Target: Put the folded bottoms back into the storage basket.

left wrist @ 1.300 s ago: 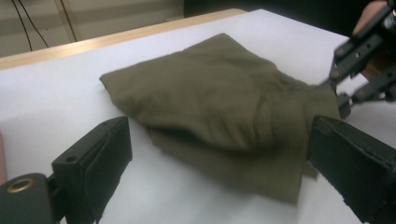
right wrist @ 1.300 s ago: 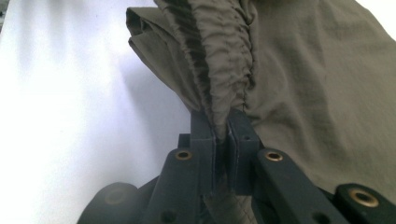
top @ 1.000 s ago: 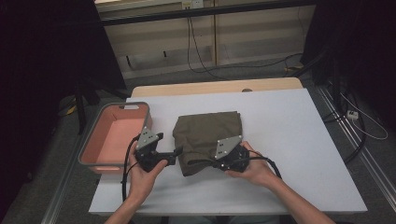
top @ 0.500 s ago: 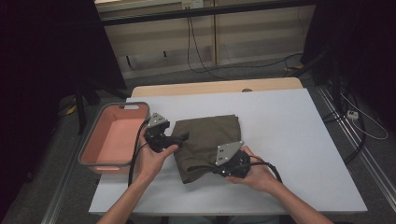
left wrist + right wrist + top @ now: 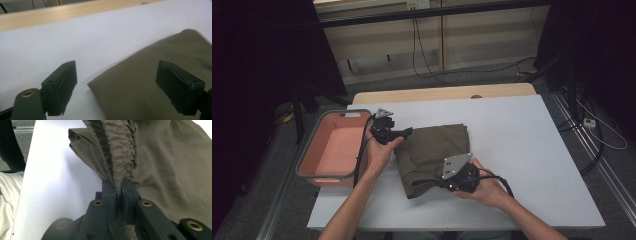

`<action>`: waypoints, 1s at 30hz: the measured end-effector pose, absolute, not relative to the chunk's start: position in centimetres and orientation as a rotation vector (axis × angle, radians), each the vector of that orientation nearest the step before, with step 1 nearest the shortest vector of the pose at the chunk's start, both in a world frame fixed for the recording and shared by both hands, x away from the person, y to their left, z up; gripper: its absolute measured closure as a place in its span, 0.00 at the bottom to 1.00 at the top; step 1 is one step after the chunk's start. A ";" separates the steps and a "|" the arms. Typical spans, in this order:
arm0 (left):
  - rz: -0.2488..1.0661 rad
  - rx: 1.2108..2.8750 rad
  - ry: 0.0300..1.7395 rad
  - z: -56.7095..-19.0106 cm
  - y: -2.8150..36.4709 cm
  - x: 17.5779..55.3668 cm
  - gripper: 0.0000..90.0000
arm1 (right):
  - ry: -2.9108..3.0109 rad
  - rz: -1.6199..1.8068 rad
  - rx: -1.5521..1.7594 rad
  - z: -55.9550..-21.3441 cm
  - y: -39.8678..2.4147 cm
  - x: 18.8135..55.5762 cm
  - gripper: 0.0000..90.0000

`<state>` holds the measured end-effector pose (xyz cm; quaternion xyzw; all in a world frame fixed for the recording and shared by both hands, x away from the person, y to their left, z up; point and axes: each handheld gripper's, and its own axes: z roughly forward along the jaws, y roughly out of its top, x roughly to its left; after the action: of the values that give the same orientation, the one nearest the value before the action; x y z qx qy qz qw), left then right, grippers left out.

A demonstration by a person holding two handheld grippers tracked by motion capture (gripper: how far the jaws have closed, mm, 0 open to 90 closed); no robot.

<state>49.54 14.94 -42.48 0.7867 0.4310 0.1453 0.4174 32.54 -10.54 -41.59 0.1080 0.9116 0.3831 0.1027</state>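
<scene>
beside olive cloth (image 5: 432,150), pink bin (image 5: 332,150)

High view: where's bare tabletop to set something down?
Free: the white tabletop right of the folded olive cloth, and the strip between cloth and far wooden edge. Crowded: left, where the left gripper works beside the pink plastic bin.

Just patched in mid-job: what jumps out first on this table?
The folded olive garment at the table's middle, its gathered waistband pinched in the right tool. The left tool hovers open over a far corner of it. A pink bin sits at the table's left edge.
</scene>
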 end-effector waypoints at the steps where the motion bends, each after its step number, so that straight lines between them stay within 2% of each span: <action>1: 0.361 1.989 1.100 -42.7 15.0 49.9 0.20 | 2.691 1.130 0.318 -41.6 -10.5 32.5 0.93; 7: 0.337 2.000 1.161 -43.7 15.1 51.2 0.28 | 2.698 1.124 0.316 -41.8 -10.4 32.6 0.93; 15: 0.284 2.038 1.172 -45.0 14.7 51.9 0.52 | 2.695 1.123 0.321 -41.8 -10.4 32.5 0.93; 21: 0.289 2.042 1.175 -45.7 14.7 51.8 0.52 | 2.702 1.117 0.315 -41.9 -10.3 32.6 0.93; 24: 0.287 2.063 1.159 -45.7 14.5 51.3 0.56 | 2.703 1.131 0.325 -42.0 -10.4 32.6 0.93; 28: 0.227 2.066 1.144 -45.6 14.7 51.1 0.70 | 2.705 1.127 0.326 -42.1 -10.3 32.6 0.93; 29: 0.165 2.059 1.126 -45.7 14.7 51.1 0.79 | 2.706 1.123 0.328 -42.1 -10.2 32.5 0.93; 30: 0.161 2.057 1.120 -45.7 14.6 51.0 0.90 | 2.706 1.122 0.329 -42.2 -10.2 32.5 0.93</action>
<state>51.02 14.58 -45.69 0.8081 0.4400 0.0632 0.3865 32.51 -10.19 -42.17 0.1111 0.9137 0.3788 0.0967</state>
